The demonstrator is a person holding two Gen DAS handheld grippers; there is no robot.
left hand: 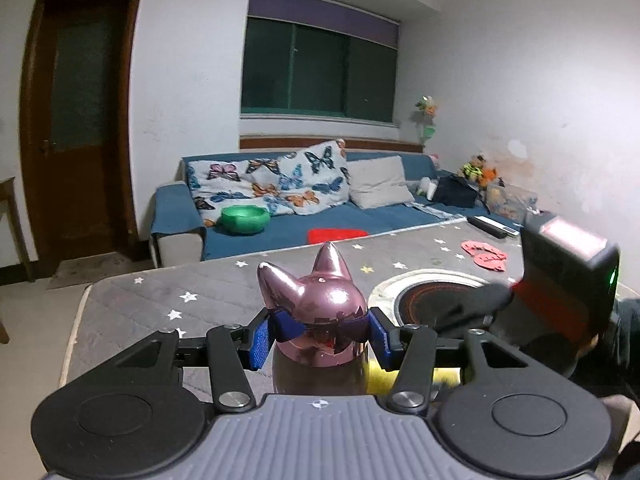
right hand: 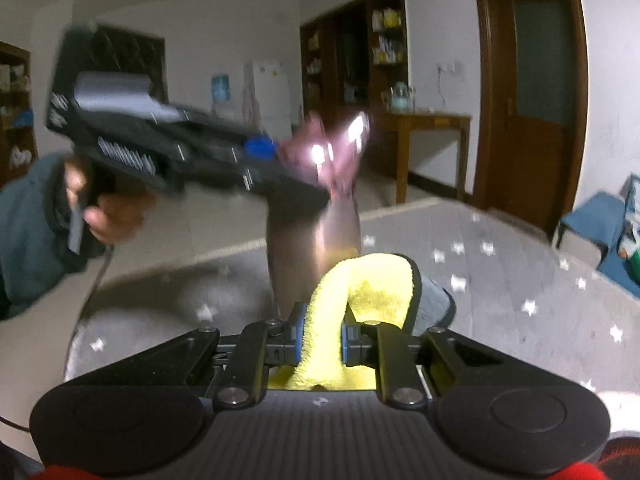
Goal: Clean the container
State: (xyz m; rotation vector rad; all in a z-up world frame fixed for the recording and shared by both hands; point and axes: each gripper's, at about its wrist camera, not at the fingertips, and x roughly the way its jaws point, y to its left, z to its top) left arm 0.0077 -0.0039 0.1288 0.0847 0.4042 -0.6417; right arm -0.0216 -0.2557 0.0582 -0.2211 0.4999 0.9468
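On the star-print table cover, we list one pink cat-eared flask, upright, lid clamped by our left gripper, directly ahead of our right gripper, which pinches a yellow cloth touching its body.

You've got the pink metallic bottle w/ cat-ear cap upright between your left claw's pads, yellow cloth pinched in right claw, touching its side.
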